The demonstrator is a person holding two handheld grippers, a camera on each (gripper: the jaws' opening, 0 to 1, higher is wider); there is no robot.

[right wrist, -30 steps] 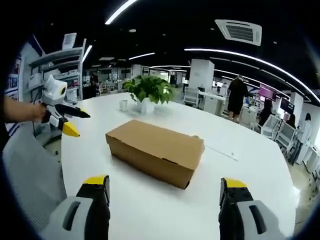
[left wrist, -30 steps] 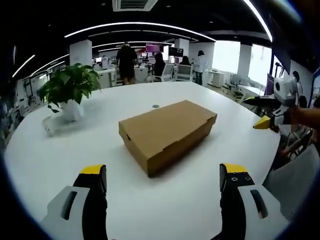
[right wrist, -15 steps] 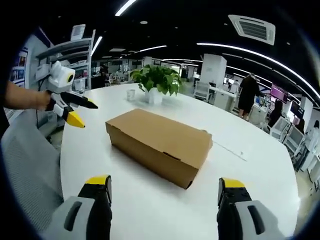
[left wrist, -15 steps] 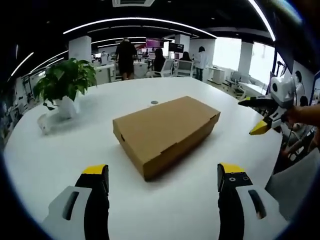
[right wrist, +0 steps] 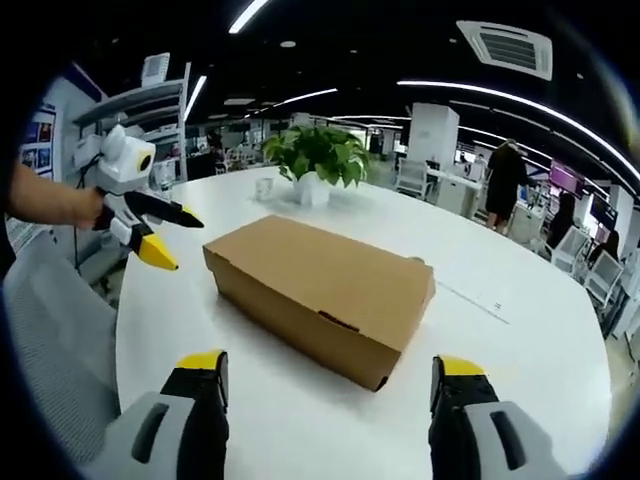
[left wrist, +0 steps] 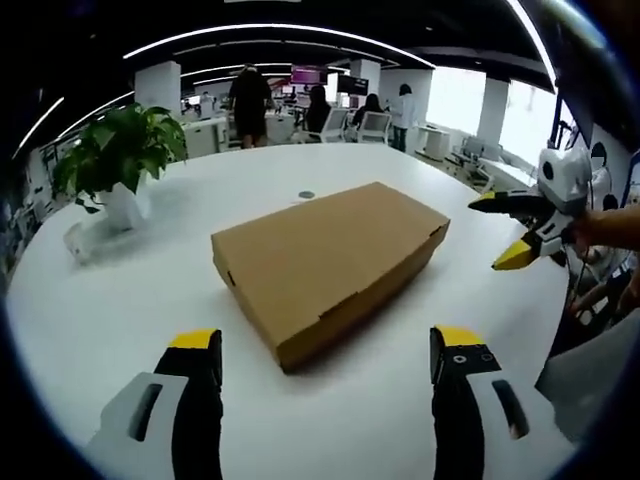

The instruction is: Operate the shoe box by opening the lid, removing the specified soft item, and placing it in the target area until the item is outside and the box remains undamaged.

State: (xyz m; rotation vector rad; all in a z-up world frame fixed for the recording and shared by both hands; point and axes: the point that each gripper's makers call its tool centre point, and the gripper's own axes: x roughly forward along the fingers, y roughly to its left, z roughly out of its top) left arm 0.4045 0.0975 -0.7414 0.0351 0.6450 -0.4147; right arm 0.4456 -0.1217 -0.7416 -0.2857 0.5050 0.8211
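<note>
Jaws on the left gripper [left wrist: 325, 350] are spread wide, aimed at the closed cardboard box [left wrist: 328, 260] on the white table [left wrist: 120, 300], plant [left wrist: 112, 160] off behind. Right gripper [right wrist: 328, 375] is wide open too, box [right wrist: 322, 292] dead ahead, lid down, left gripper [right wrist: 150, 232] hovering beside it.

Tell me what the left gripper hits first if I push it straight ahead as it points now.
Most likely the closed shoe box, at its near corner: it lies between the open jaws of the left gripper, with bare table before it. Depth is uncertain.
</note>
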